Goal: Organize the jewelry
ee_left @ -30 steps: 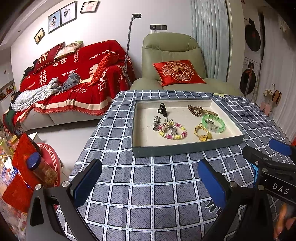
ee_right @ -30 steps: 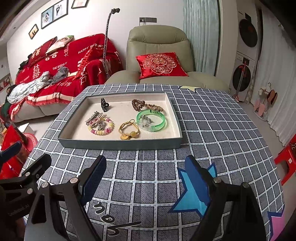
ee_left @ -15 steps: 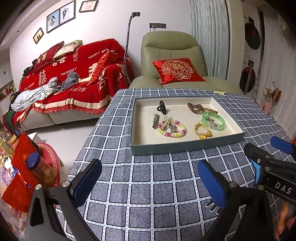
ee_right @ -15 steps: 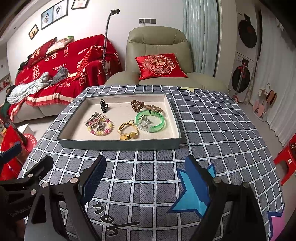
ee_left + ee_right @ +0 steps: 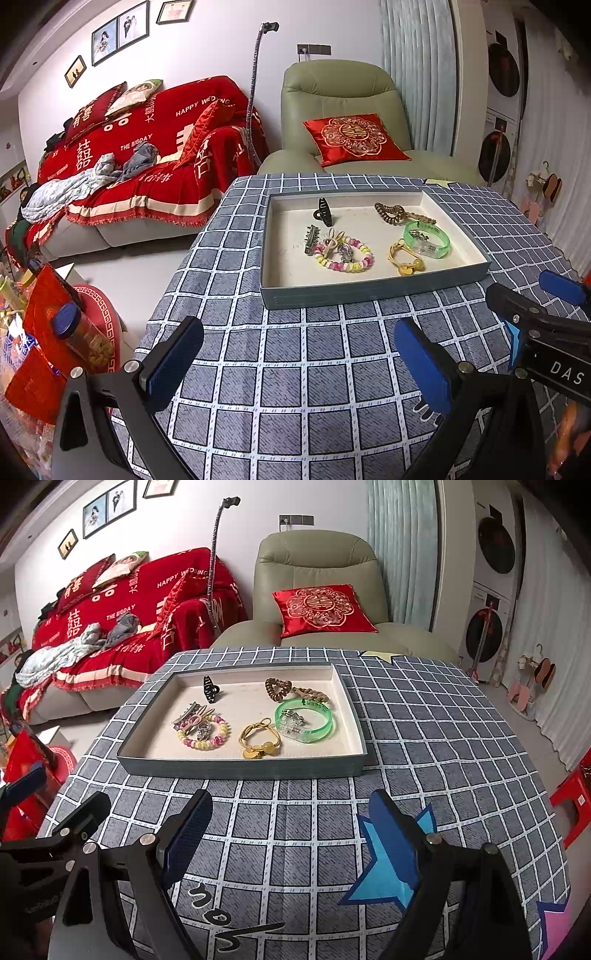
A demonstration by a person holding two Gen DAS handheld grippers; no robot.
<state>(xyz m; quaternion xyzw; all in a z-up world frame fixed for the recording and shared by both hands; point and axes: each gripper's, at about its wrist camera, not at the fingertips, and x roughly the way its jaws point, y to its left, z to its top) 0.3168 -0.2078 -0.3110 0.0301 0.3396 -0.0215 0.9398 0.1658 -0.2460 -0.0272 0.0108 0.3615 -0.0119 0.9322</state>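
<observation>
A grey tray (image 5: 369, 291) (image 5: 240, 770) with a cream inside sits on the checked tablecloth. In it lie a black claw clip (image 5: 323, 212) (image 5: 210, 689), a pastel bead bracelet (image 5: 345, 256) (image 5: 203, 734), a silver clip (image 5: 311, 238), a gold hair tie (image 5: 405, 258) (image 5: 258, 740), a green bangle (image 5: 426, 240) (image 5: 306, 720) and a brown coil tie (image 5: 388, 212) (image 5: 277, 688). My left gripper (image 5: 299, 358) is open and empty, well short of the tray. My right gripper (image 5: 291, 834) is open and empty, also short of it.
A green armchair (image 5: 340, 122) with a red cushion stands behind the table. A red-covered sofa (image 5: 140, 155) is at the left. Red boxes and a jar (image 5: 79, 336) sit on the floor below the table's left edge. A red stool (image 5: 574, 794) stands at the right.
Both grippers have drawn back a little from the tray, which looks slightly farther and higher in view. Both stay open and empty.
</observation>
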